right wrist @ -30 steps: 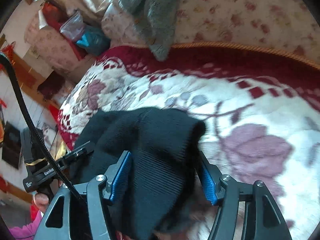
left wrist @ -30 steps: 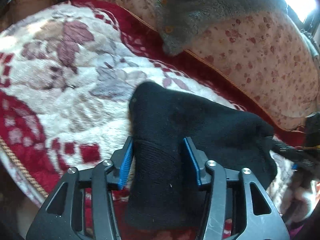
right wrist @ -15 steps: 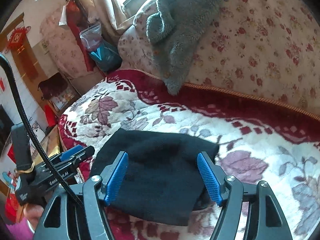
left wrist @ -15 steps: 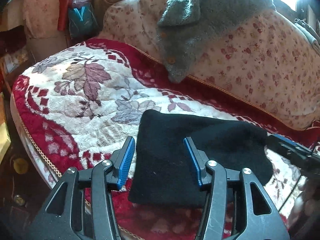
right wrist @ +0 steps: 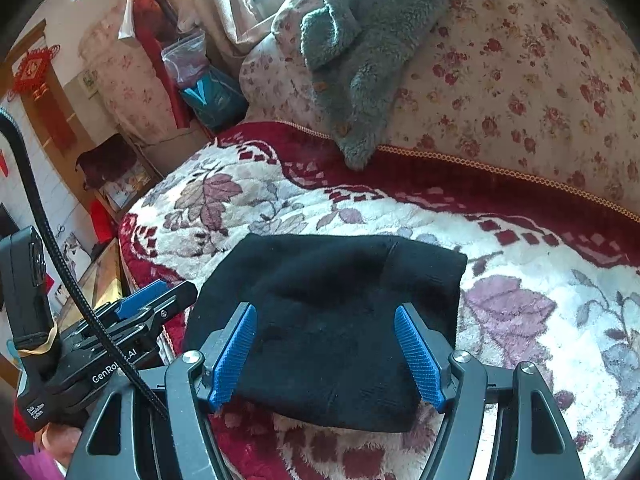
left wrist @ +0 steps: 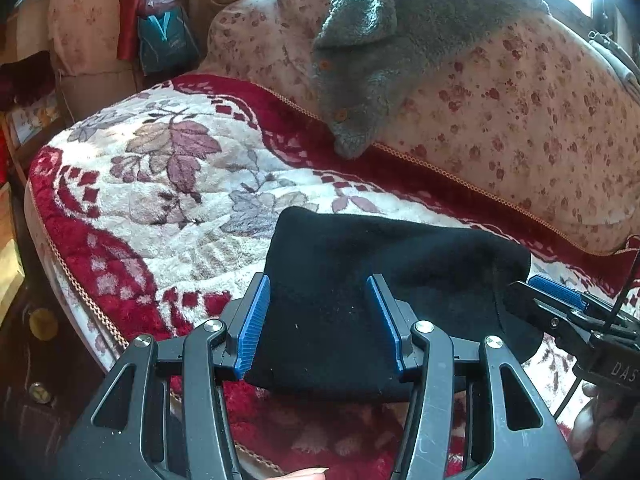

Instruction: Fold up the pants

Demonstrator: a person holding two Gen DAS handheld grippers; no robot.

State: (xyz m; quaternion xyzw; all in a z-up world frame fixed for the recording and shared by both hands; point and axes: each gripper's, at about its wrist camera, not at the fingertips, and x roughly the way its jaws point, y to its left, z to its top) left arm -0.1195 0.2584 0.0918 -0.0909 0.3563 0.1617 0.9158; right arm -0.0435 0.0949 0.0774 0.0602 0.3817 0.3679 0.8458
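- Sofa backrest in cream fabric with small red flowers: rises behind the black pants, well apart from them; a gold braided cord runs along its base.
- Plush seat cover, white with purple leaves and a dark red border: lies under the pants and reaches out past them on every side.
- Fluffy grey garment with brown buttons: draped over the top of the backrest; its lower tip hangs down to the red border, behind the pants and apart from them.
- Folded black knit pants: a compact flat bundle near the front edge of the seat cover; top surface mildly creased, near edge thick with layers.
- Left gripper, black frame with blue ribbed pads: held above the near left part of the pants; jaws spread wide, nothing between the pads, which frame the fabric in view; contact with the cloth cannot be told.
- Right gripper, same build: held above the near right part of the pants; jaws spread wide, holding nothing.
- Teal packet inside a clear plastic bag: beyond the left end of the sofa, far from the pants.
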